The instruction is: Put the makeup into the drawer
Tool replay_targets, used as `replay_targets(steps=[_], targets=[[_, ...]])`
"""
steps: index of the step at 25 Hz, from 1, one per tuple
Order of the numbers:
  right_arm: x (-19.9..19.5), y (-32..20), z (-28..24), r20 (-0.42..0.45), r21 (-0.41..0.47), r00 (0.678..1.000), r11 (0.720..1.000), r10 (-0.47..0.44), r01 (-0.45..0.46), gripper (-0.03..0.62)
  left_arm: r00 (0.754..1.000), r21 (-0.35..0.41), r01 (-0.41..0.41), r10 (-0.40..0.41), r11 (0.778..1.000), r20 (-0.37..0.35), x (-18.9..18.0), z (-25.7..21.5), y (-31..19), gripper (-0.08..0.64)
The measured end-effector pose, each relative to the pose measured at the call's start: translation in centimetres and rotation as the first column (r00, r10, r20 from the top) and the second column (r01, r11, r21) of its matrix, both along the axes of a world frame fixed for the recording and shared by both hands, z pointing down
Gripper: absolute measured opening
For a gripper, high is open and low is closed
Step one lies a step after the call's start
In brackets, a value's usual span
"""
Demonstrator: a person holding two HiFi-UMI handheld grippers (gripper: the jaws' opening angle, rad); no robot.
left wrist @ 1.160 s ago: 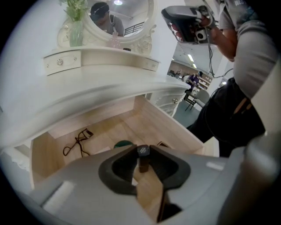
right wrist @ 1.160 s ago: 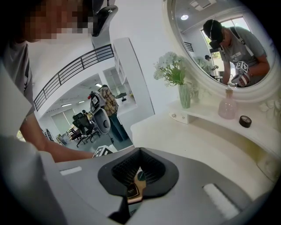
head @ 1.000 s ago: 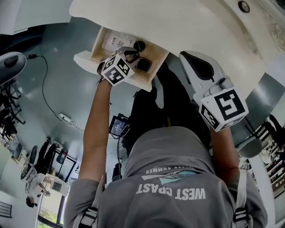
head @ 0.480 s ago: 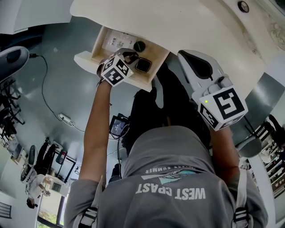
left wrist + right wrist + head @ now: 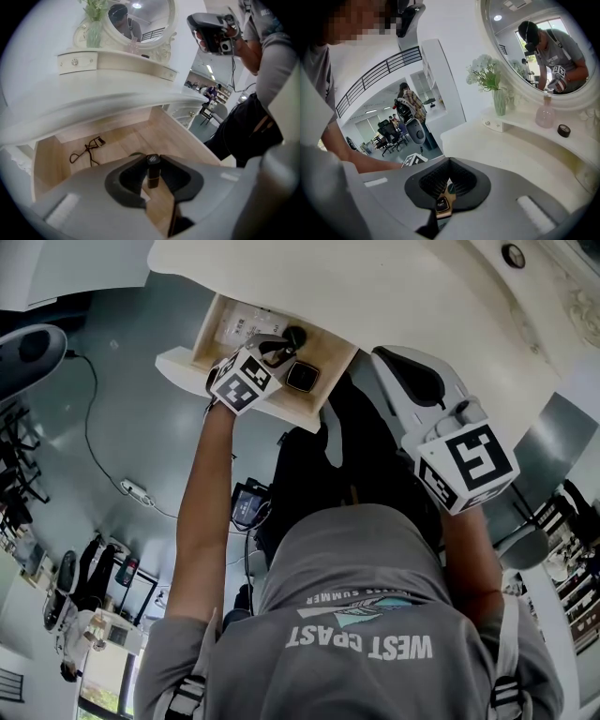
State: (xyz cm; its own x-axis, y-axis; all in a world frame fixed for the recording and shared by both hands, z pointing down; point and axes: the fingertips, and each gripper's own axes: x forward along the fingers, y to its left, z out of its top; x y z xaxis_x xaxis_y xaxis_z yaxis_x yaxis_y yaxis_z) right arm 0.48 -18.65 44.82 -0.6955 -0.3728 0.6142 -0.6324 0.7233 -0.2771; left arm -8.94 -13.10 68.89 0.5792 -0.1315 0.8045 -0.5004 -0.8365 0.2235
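Left hand-held gripper (image 5: 151,163) has crept slightly further over the open drawer (image 5: 183,364) since a second ago, with a small roll of its marker cube; nothing has been let go. Its jaws are clamped on a small dark bottle (image 5: 151,174) with a black cap, held upright above the wooden drawer floor and not touching it. Right hand-held gripper (image 5: 443,198) has not shifted: it hangs off to the side above the white worktop (image 5: 375,296), jaws closed on a gold-edged makeup piece (image 5: 442,207). Judgement: the left item is at the set-down stage, with lowering and release still to do; the right item waits its turn, so the task looks roughly midway. Already in the drawer are an eyelash curler (image 5: 85,151) towards the back left, a square compact (image 5: 302,377) and a round dark item (image 5: 295,336) close to the gripper tips in the head view. Edges: the worktop lip overhangs the rear of the drawer, so overhead room shrinks towards the back; wooden side walls close in both flanks, and the white front panel sits nearest the person. Open room: bare wood lies between the curler and the right-hand wall, just below the bottle. A straight drop there looks clear. The compact and round item are near enough that a sideways drift could knock them.
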Motion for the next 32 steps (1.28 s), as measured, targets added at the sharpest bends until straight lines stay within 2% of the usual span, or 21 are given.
replay_targets(steps=[6,8,12,18,21,26,29,32], targets=[[0.0,-0.5,0.0,-0.004,-0.002,1.0,1.0,0.003,-0.003,0.002,0.998,-0.078,-0.034,0.037,0.996,0.044,-0.3,1.1,0.6,0.089],[0.0,-0.5,-0.1,-0.005,-0.002,1.0,1.0,0.003,-0.003,0.002,0.999,-0.058,-0.032,0.034,0.998,0.037,-0.2,0.8,0.3,0.089],[0.1,-0.5,0.1,-0.008,-0.006,1.0,1.0,0.003,-0.003,0.002,0.999,0.031,0.003,-0.002,1.0,-0.038,0.5,-1.1,-0.9,0.089],[-0.3,0.4,0.7,-0.01,-0.024,1.0,1.0,-0.015,0.015,0.002,0.997,0.058,0.0,0.005,0.998,-0.076,1.3,-1.2,-1.2,0.089],[-0.4,0.6,1.0,-0.012,-0.026,1.0,0.999,-0.02,0.02,0.002,0.992,0.086,-0.068,0.077,0.994,-0.096,2.3,-1.3,-0.9,0.089],[-0.4,0.8,1.4,-0.023,-0.03,0.999,0.999,-0.025,0.024,0.002,0.965,0.11,-0.216,0.229,0.97,-0.126,4.8,-0.4,0.0,0.089],[-0.5,0.9,1.5,-0.026,-0.036,0.999,0.999,-0.029,0.028,0.002,0.954,0.103,-0.257,0.269,0.961,-0.13,5.2,0.2,0.2,0.089],[-0.4,0.9,1.5,-0.026,-0.033,0.999,0.999,-0.03,0.029,0.002,0.952,0.097,-0.258,0.27,0.961,-0.145,5.3,0.2,0.0,0.089]])
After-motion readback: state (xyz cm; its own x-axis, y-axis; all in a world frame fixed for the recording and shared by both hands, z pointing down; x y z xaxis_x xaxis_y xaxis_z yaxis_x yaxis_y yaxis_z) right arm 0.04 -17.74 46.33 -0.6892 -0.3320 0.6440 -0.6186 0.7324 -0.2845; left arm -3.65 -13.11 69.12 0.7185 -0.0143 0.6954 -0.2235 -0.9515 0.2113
